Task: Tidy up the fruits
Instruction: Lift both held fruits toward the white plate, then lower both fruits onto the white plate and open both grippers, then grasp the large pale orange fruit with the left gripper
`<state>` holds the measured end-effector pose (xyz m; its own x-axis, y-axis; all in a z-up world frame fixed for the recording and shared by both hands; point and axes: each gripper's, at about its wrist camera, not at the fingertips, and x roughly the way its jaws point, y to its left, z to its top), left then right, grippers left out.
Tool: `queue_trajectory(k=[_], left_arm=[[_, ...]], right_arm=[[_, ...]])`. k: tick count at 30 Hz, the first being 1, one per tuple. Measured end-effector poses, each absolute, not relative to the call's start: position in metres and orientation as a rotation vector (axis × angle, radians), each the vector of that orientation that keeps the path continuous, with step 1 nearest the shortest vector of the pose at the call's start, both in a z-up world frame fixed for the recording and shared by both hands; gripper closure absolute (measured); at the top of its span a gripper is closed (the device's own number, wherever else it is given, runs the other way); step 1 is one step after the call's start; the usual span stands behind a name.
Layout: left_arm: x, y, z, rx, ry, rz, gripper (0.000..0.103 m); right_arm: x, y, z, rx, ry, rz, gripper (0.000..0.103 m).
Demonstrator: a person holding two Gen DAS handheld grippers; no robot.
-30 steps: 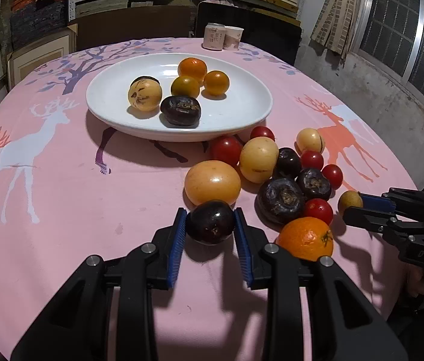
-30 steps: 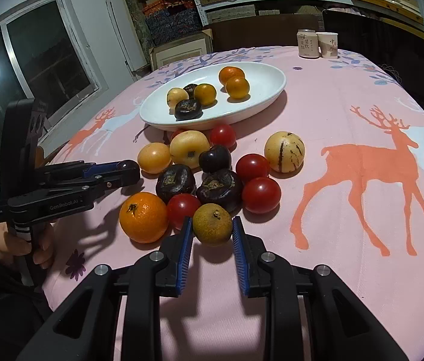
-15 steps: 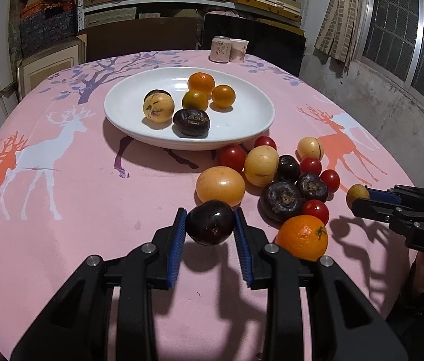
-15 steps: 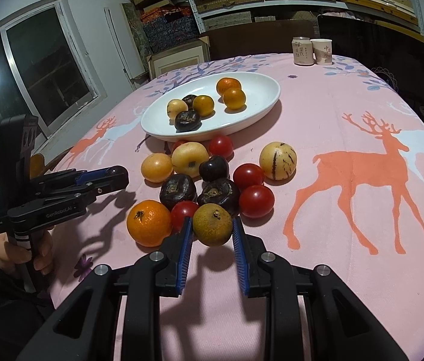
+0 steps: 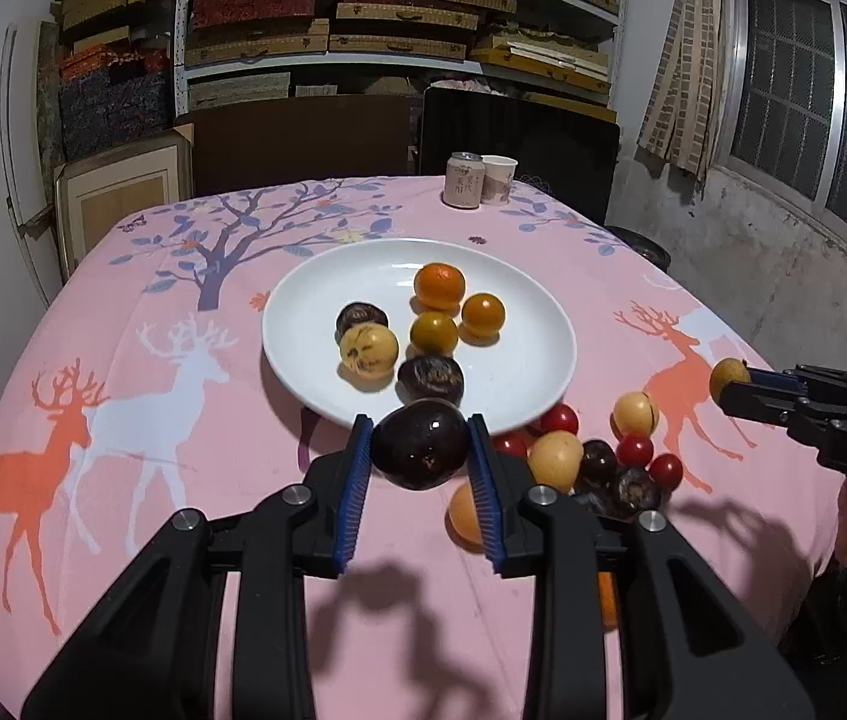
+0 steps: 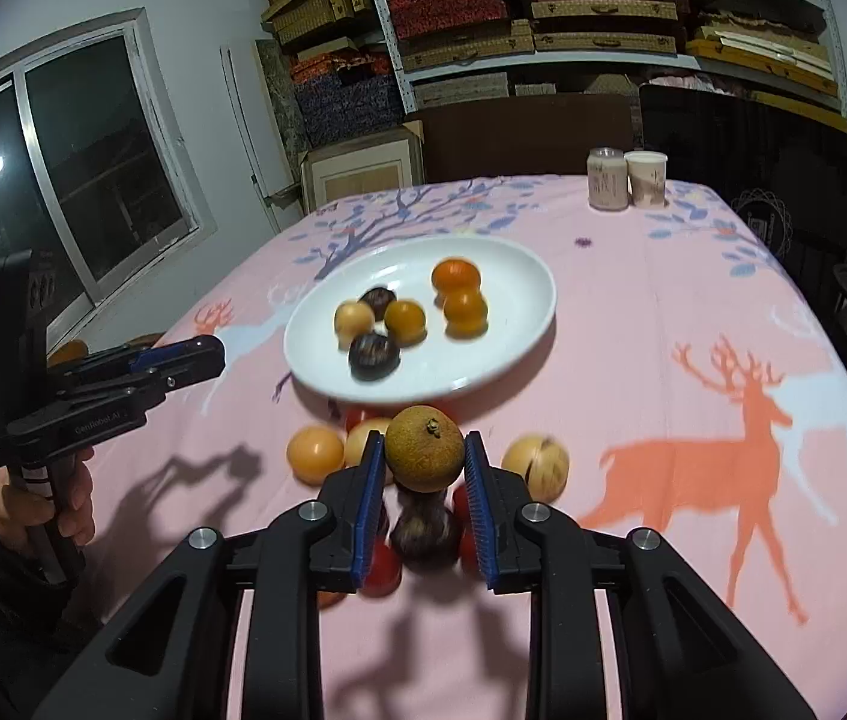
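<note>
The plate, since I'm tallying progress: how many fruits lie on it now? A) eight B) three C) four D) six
D: the white plate holds six: three orange or yellow citrus, two dark fruits and one pale speckled one.

You are in what looks like a home room doubling as storage. Ahead of your grippers stands a table under a pink deer-print tablecloth (image 5: 123,396), with a can (image 5: 463,180) and a paper cup (image 5: 499,179) at its far edge. Beyond it, metal shelves (image 5: 399,12) hold stacked flat boxes, and barred windows (image 5: 813,120) line the bare wall.
</note>
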<state>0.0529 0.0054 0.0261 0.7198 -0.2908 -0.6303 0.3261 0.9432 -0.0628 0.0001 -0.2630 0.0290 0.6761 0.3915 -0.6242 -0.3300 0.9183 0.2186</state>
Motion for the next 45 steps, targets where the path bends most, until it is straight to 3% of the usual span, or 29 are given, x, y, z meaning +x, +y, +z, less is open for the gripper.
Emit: queue_trajectory(k=[7,20,22,24,28,35,45], left_arm=[[0.145,-0.008,0.026,0.038,0.712,-0.327,0.072],[0.274,-0.033,-0.014,0.091,0.832,-0.281,0.072],[0.277,-0.033,-0.02,0.087,0.843,-0.275,0.064],[0.273,-0.031,-0.019,0.071,0.826,-0.27,0.05],[0.246,-0.022,-0.006,0.045,0.773,-0.269,0.039],[0.152,-0.012,0.006,0.066,0.701,-0.324,0.022],[0.05,-0.037,-0.029,0.232,0.735,-0.387,0.022]], right_arm=[[0.088,-0.256,0.035,0.091,0.759,0.373,0.076],[0.213,-0.227,-0.012,0.049,0.859,0.322,0.075],[0.217,-0.223,-0.017,0.041,0.87,0.34,0.075],[0.216,-0.222,-0.016,0.033,0.864,0.333,0.071],[0.198,-0.229,-0.005,0.07,0.834,0.327,0.07],[0.112,-0.254,0.001,0.153,0.771,0.328,0.057],[0.008,-0.277,-0.03,0.285,0.809,0.278,0.056]])
